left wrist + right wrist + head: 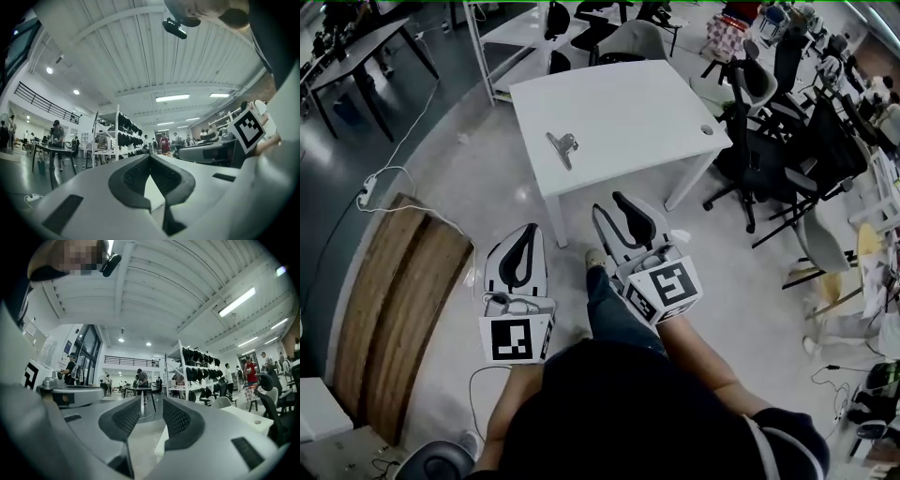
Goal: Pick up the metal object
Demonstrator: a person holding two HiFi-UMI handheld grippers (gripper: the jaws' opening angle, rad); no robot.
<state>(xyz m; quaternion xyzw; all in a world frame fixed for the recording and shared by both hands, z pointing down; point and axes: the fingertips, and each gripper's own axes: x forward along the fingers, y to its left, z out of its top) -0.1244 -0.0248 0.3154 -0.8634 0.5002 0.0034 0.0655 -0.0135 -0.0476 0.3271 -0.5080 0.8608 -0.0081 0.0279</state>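
On the white table (pixel 647 103), at twelve o'clock from the person, lies the metal object (pixel 562 145). It's a clip-like piece resting flat toward the tabletop's seven o'clock corner, close to the near edge, and nothing is touching it. Both tools hang short of the table, over the floor. The left gripper (pixel 527 231), at seven o'clock of the object, has its dark jaws pressed together at the tips, with nothing between them. The right gripper (pixel 608 202), at five o'clock of the object and nearer the table edge, has its jaws spread with a clear gap, and it's empty too. Out at nine o'clock wooden boards (pixel 394 309) lie on the floor, and black office chairs (pixel 769 141) crowd the two o'clock side beside the table.
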